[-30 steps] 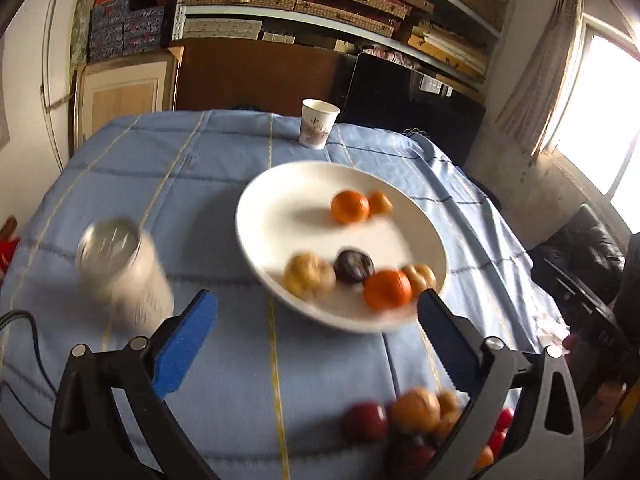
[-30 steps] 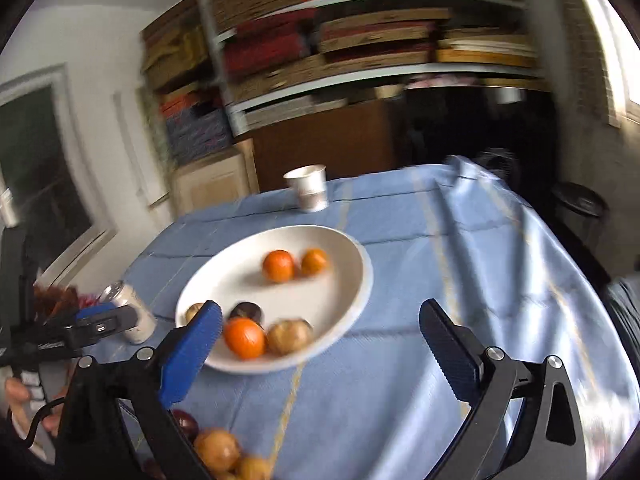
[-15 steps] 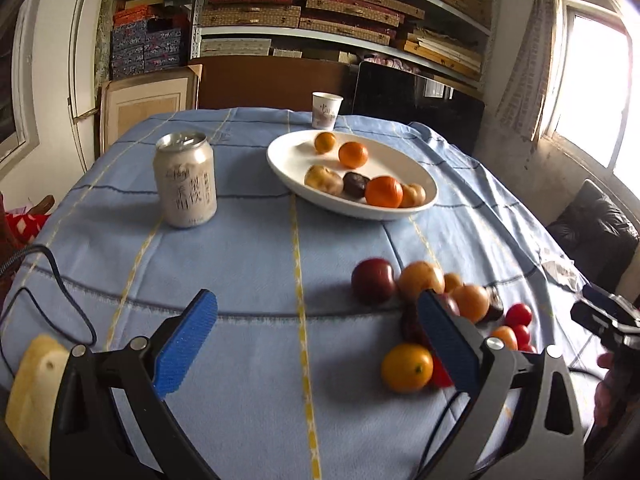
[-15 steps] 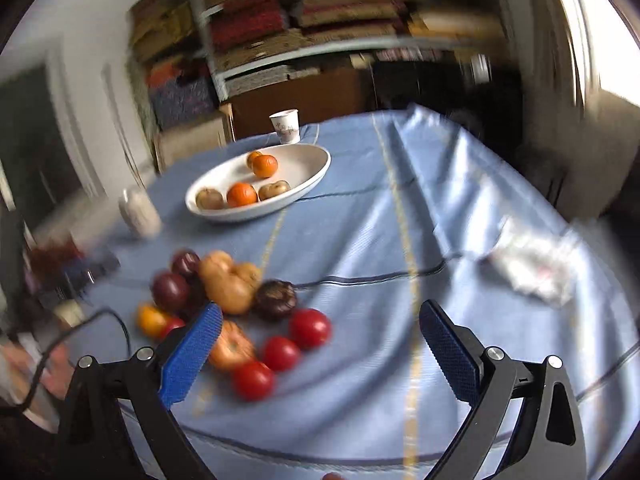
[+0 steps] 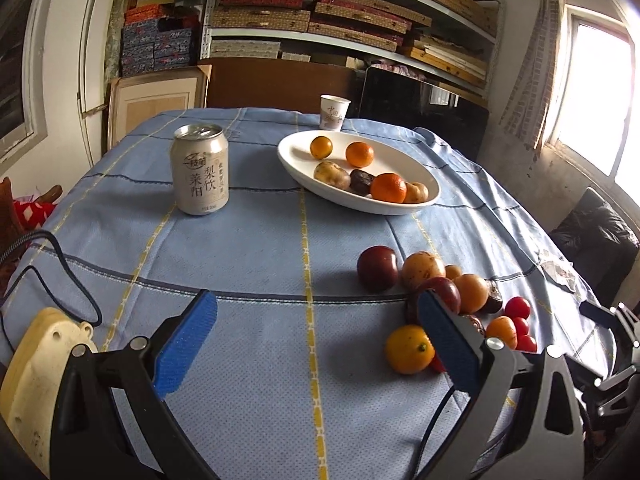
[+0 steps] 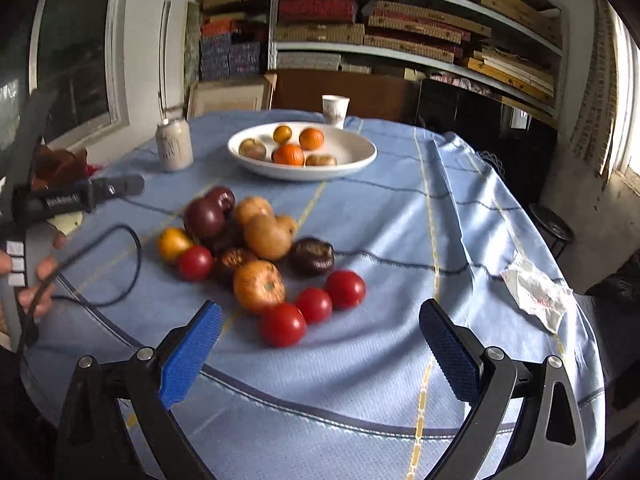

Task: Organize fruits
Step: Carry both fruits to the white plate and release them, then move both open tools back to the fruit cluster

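Note:
A white oval plate (image 5: 424,208) (image 6: 360,160) far on the blue cloth holds oranges, brownish fruits and a dark one. Nearer lies a loose pile of fruit (image 5: 440,280) (image 6: 260,248): dark plums, tan fruits, a yellow-orange one (image 5: 409,350) and red tomatoes (image 6: 282,325). My left gripper (image 5: 318,340) is open and empty over bare cloth, the pile just beyond its right finger. My right gripper (image 6: 320,350) is open and empty, with the tomatoes just ahead of it. The left gripper's body (image 6: 72,198) and a hand show at the right wrist view's left edge.
A drink can (image 5: 200,170) (image 6: 174,146) stands left of the plate. A paper cup (image 5: 333,112) (image 6: 335,109) sits behind it. A crumpled wrapper (image 6: 536,292) lies at the right table edge. A black cable (image 6: 108,264) and a cream object (image 5: 36,376) sit near left. Shelves stand behind.
Both grippers have pulled back from above the plate toward the table's near edge, bringing the loose fruit pile into view. Both stay open and empty.

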`<act>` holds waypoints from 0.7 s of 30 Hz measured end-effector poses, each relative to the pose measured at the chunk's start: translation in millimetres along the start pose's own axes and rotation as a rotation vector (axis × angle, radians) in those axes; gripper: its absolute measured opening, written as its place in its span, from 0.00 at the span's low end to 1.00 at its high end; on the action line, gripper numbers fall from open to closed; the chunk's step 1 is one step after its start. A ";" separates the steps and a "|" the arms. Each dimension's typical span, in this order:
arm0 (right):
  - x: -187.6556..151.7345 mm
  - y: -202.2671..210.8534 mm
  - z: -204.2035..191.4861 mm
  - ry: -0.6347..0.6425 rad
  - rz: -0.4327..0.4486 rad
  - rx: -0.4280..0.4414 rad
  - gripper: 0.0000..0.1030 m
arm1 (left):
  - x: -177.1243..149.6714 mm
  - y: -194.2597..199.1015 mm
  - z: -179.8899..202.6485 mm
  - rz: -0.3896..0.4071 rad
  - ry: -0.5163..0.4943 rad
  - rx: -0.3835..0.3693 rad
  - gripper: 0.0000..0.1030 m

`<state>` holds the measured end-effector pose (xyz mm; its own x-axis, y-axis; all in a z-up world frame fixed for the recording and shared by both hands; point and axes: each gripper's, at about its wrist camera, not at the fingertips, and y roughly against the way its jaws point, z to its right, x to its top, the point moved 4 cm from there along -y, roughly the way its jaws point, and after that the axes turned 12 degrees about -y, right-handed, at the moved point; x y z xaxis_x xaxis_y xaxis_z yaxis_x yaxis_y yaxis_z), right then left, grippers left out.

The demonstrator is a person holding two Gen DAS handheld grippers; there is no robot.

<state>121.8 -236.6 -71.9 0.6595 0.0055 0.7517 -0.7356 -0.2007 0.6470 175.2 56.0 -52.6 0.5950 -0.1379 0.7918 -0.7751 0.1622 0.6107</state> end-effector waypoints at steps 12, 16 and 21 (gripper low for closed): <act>-9.6 -21.2 -5.5 -0.012 -0.087 0.013 0.57 | -3.9 -7.6 -3.7 -0.045 0.011 0.023 0.96; -9.8 -24.7 -10.8 -0.027 -0.109 0.055 0.45 | -4.9 -9.1 -3.9 -0.052 0.011 0.024 0.96; -15.5 -32.3 -9.9 -0.041 -0.132 0.067 0.37 | -6.1 -13.5 -4.7 -0.068 0.014 0.020 0.96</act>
<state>133.8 -220.5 -103.2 0.7567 -0.0035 0.6537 -0.6309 -0.2659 0.7289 183.1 59.3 -65.6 0.6489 -0.1345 0.7489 -0.7370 0.1334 0.6626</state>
